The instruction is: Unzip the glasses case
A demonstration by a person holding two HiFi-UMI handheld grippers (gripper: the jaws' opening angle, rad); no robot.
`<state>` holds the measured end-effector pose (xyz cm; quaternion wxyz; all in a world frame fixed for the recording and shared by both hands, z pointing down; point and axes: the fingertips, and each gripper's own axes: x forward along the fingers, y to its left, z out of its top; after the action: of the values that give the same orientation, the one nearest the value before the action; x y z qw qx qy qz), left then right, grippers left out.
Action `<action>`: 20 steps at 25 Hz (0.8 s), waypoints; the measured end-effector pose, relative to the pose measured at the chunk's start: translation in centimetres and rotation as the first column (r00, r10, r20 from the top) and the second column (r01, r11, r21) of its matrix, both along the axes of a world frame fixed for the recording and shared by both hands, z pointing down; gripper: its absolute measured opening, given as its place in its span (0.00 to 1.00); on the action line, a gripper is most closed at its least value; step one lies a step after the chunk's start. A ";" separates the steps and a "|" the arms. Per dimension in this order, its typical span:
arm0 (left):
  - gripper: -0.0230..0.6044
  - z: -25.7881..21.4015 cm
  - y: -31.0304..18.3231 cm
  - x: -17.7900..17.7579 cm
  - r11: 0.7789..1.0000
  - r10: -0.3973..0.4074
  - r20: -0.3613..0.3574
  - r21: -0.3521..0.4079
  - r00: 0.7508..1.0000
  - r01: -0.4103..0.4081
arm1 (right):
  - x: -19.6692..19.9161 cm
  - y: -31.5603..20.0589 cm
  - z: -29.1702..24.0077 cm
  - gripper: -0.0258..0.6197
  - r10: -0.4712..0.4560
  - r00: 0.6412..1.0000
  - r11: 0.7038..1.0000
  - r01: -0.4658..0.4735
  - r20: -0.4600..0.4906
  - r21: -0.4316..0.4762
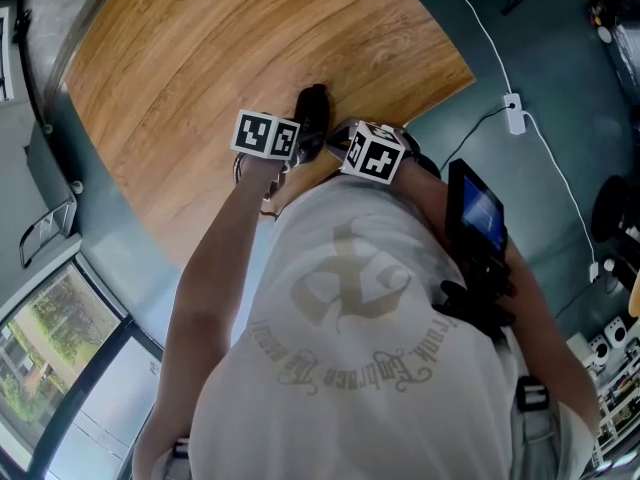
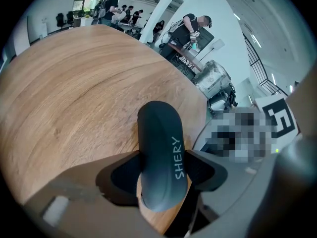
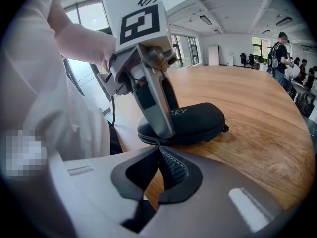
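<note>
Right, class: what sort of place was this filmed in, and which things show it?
Probably an open-plan office or lab: a big wooden table, tall windows, people busy in the background, and office chairs further back.

Wooden table (image 1: 200, 88), teal floor (image 1: 560, 68)

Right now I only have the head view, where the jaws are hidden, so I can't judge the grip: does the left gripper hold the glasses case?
Observer: Yes, the left gripper's jaws clamp the glasses case across its width.
Operator: And the right gripper?
Observer: Its jaws are shut, tips at the near end's seam, seemingly pinching the zipper pull.
Operator: Opened yet?
Observer: No, the case looks closed, flat on the table.
</note>
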<state>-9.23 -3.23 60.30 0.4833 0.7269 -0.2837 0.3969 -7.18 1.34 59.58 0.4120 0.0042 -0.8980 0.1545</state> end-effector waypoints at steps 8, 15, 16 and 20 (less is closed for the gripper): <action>0.51 0.0 0.5 -0.4 0.999 0.047 0.020 -0.003 0.999 -0.047 | -0.1 -0.4 0.1 0.05 0.021 1.000 1.000 -0.021 -0.003 0.014; 0.51 -0.1 1.6 -0.7 0.991 0.134 0.068 0.007 0.989 -0.135 | 0.3 -1.4 -0.1 0.05 0.070 0.998 0.997 -0.070 -0.001 0.013; 0.51 -0.1 1.7 -0.8 0.990 0.139 0.072 0.008 0.988 -0.140 | 0.4 -1.5 -0.2 0.05 0.074 0.997 0.997 -0.074 0.001 0.014; 0.52 -0.1 2.1 -0.9 0.986 0.166 0.075 0.016 0.983 -0.168 | 0.4 -1.4 -0.1 0.05 0.074 0.997 0.997 -0.074 0.007 0.016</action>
<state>-10.13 -1.13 60.24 0.4294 0.7385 -0.2435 0.4592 -6.82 -0.06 59.46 0.4032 0.0404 -0.8997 0.1623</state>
